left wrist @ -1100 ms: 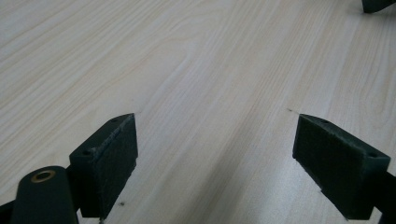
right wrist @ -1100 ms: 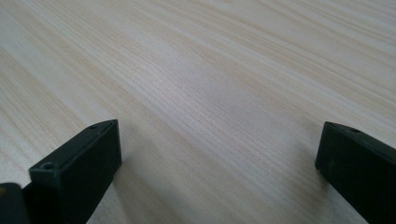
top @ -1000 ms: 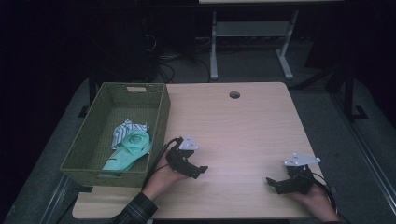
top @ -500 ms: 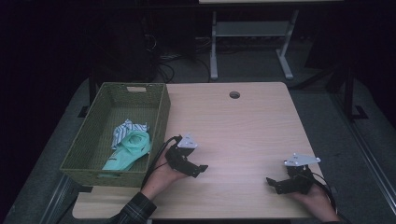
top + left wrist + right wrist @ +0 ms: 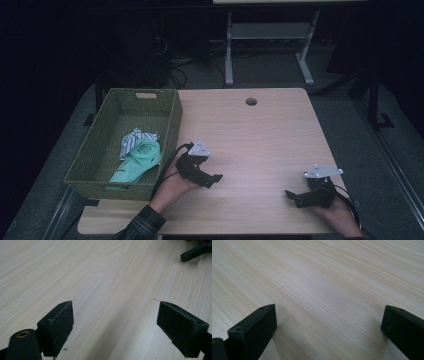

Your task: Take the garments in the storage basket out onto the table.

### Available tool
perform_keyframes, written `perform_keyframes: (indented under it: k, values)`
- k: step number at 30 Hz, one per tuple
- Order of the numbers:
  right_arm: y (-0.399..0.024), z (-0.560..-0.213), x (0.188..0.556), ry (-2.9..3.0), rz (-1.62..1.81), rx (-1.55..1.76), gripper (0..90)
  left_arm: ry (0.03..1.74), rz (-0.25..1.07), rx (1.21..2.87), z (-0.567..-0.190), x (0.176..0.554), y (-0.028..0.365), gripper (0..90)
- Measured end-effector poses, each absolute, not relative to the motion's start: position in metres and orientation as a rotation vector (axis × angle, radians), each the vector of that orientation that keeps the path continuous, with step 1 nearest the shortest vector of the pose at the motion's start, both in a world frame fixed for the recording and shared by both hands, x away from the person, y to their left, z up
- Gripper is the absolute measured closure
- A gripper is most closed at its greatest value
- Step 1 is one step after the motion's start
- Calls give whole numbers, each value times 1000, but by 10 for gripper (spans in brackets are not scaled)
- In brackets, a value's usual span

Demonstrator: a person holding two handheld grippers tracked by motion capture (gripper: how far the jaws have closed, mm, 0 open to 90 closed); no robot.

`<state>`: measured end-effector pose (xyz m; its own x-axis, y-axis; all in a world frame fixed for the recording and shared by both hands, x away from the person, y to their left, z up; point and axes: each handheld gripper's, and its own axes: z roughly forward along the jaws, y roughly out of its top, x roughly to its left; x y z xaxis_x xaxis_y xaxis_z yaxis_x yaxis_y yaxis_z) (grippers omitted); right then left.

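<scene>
Two grippers on counter (image 5: 260,130), jaws wide open, holding nothing. Left gripper (image 5: 212,178) has slid bit nearer basket (image 5: 172,125) since before. Cloths (image 5: 140,155) lie inside basket, ready to grab.

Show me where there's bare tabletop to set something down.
Bare: the table between the basket and the far cable hole, and between the left hand-held gripper and the right hand-held gripper. Crowded: the basket's near half, holding the cloths.

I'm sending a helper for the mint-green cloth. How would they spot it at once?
Find the green woven basket at the wooden table's left edge. The mint-green cloth lies crumpled inside, toward the near end; unlike the blue-and-white striped cloth behind it, it is plain.
</scene>
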<state>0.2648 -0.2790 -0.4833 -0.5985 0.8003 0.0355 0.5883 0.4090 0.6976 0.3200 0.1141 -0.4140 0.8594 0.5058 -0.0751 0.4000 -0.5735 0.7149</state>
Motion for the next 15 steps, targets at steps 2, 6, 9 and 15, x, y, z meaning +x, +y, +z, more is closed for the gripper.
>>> perform_keyframes:
  k: [2, 6, 9, 15]
  values:
    - [-279, -483, 265, 2365, 987, 1206, 0, 649, 180, 2251, -413, 320, 114, 134]
    - [-279, -483, 265, 2366, 987, 1207, 0, 652, 182, 2257, -412, 320, 114, 134]
    - [-279, -483, 265, 2365, 987, 1207, 0, 647, 182, 2259, -411, 319, 114, 134]
    - [-279, -483, 265, 2365, 987, 1207, 0, 632, 191, 2246, -404, 319, 114, 134]
